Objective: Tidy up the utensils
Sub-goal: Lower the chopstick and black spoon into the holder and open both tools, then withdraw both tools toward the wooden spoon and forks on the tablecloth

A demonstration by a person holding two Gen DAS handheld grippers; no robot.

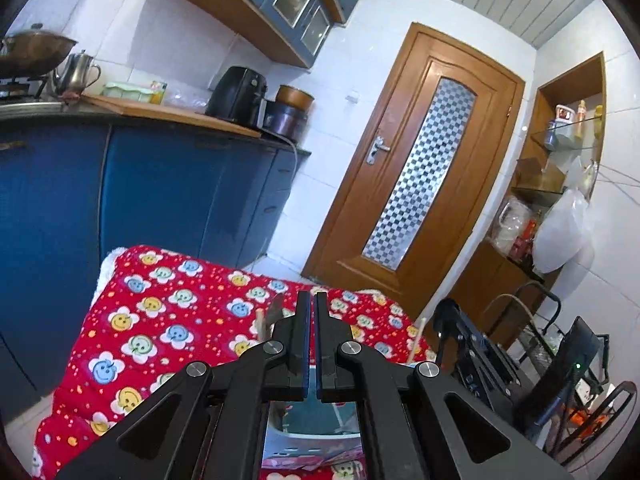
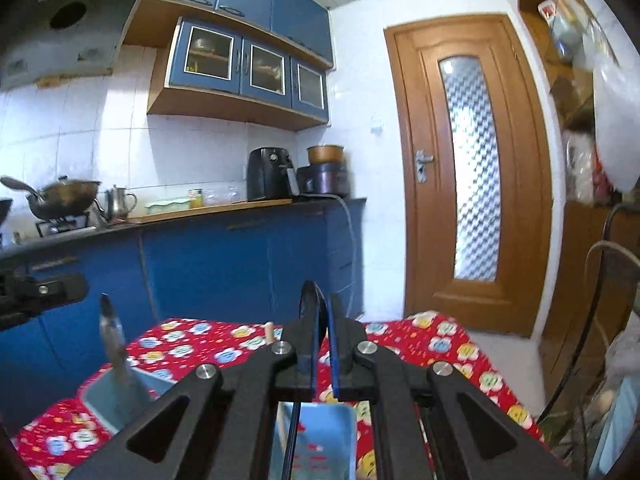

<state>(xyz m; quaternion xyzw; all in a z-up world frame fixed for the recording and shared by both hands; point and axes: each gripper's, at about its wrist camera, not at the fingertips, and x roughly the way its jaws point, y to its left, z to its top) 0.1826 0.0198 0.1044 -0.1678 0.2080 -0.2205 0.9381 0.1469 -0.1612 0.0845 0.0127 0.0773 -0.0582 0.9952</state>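
Observation:
My right gripper (image 2: 324,308) is shut on a thin black-handled utensil (image 2: 310,320); its dark shaft hangs down between the fingers over a light blue holder (image 2: 316,436). A metal utensil (image 2: 114,344) stands upright in the holder's left compartment (image 2: 108,404). A wooden stick tip (image 2: 269,330) shows behind my fingers. My left gripper (image 1: 312,304) is shut with nothing visible between its pads, above the red flower-print cloth (image 1: 168,320). A metal blade tip (image 1: 276,310) and wooden sticks (image 1: 416,340) rise beside it. The right gripper's body shows at right in the left wrist view (image 1: 460,332).
Blue kitchen cabinets (image 2: 224,264) with a counter holding an air fryer (image 2: 270,174), kettle and wok stand behind the table. A wooden door (image 2: 468,168) is at right. A wire rack and shelves (image 1: 560,344) crowd the right side.

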